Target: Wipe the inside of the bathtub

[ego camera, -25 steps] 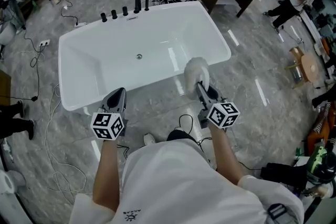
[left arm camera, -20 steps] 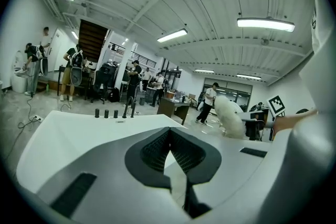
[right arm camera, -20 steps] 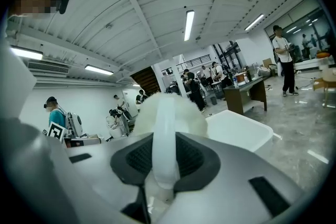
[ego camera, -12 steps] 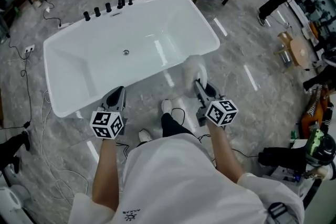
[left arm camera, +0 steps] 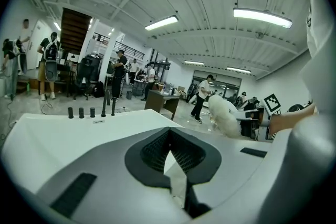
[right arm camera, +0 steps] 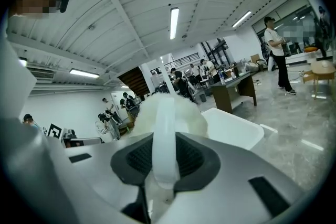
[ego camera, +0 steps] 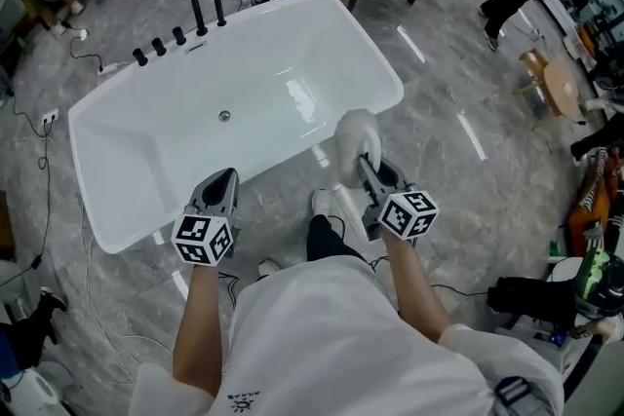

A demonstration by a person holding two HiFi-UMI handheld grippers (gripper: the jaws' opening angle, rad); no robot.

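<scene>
Two tongs held short of bathtub (ego camera: 146,146), near rim just ahead. R gripper (ego camera: 365,166) clamped on fluffy duster (ego camera: 356,132) handle; L gripper (ego camera: 222,178) pinched closed, nothing in it. Risks: handle may twist in jaws once pressed on slick wall; loose floor cables (ego camera: 43,190) round tub could snag feet. Basin bare bar drain (ego camera: 224,116); taps (ego camera: 178,35) on far rim only.

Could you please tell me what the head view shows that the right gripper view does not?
Only the head view shows the drain in the floor of the bathtub and the black taps on its far rim. Only the right gripper view shows the white handle clamped in the right gripper, and the ceiling lights. Both show the bathtub and the fluffy duster head by its rim.
</scene>
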